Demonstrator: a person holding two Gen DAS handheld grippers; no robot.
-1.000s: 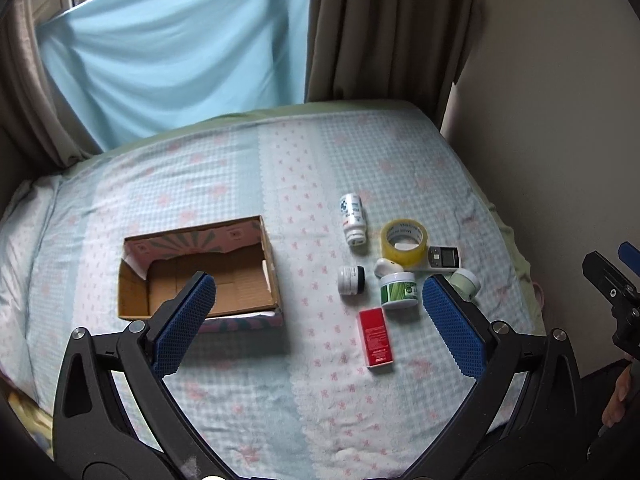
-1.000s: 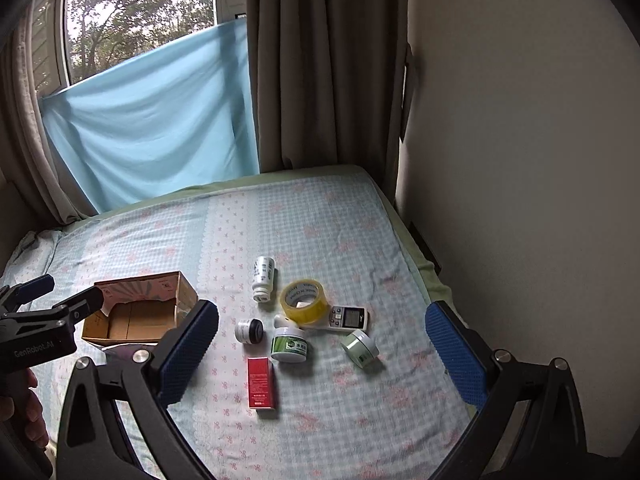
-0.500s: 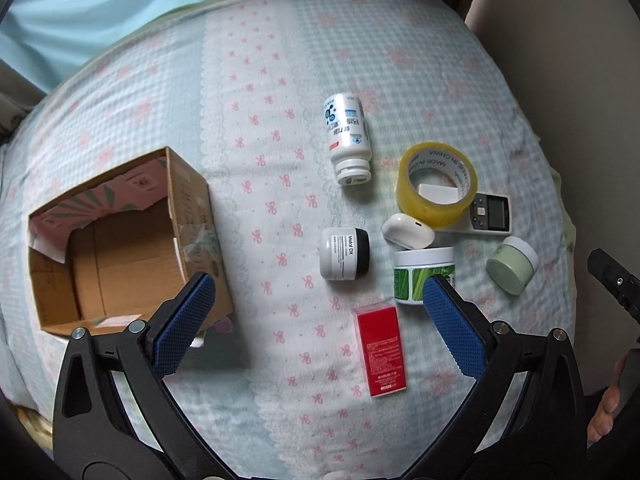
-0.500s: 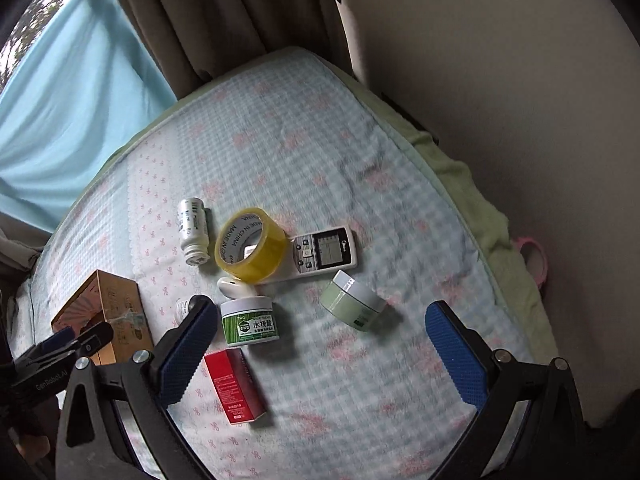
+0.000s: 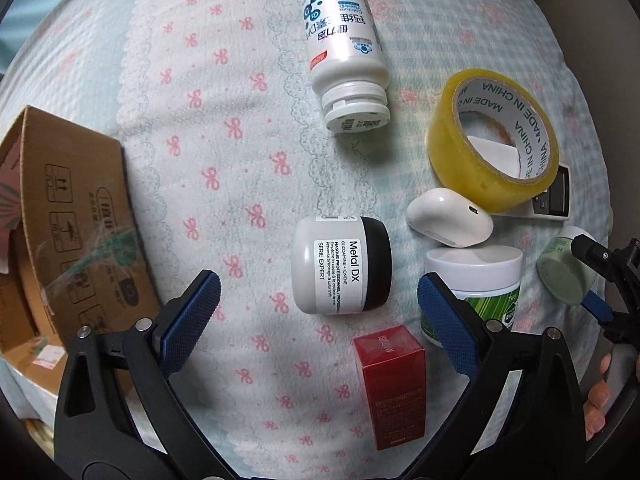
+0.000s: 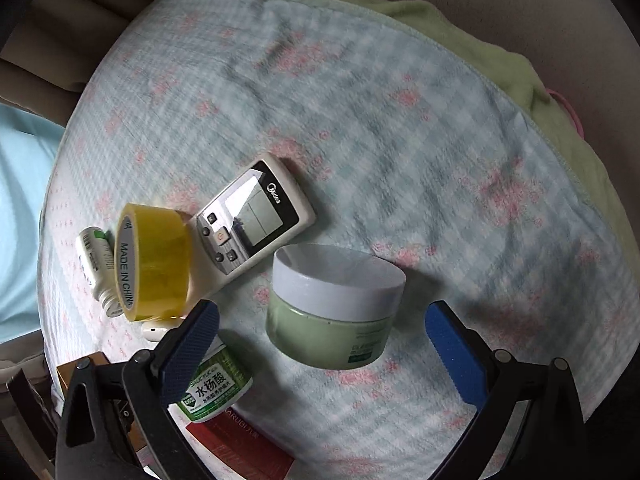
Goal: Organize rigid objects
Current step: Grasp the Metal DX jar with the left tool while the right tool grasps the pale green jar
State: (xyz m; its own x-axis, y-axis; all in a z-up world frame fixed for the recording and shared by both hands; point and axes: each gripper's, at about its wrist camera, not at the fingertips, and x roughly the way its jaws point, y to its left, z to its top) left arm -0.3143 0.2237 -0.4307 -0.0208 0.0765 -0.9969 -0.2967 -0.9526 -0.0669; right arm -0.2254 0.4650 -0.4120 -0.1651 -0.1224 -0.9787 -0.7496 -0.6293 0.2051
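Observation:
A white jar with a black lid (image 5: 340,266) lies on its side on the bedspread. My left gripper (image 5: 318,300) points down over it, jaws closing, one pad on each side and neither touching it. A pale green jar with a white lid (image 6: 336,308) stands tilted between the pads of my right gripper (image 6: 322,320), which is open and clear of it. In the left wrist view the same green jar (image 5: 564,276) shows at the right edge, with the right gripper's tip over it. An open cardboard box (image 5: 80,220) stands at the left.
Around the jars lie a white pill bottle (image 5: 344,52), a yellow tape roll (image 5: 492,140), a white earbud case (image 5: 448,222), a green-labelled jar (image 5: 476,280), a red carton (image 5: 392,380) and a remote (image 6: 252,224). The bed's edge with a green blanket (image 6: 520,80) runs along the right.
Both grippers have dropped close to the bed and tipped downward. The left now straddles the black-lidded jar with slightly narrower jaws. The right has rolled and come down around the pale green jar.

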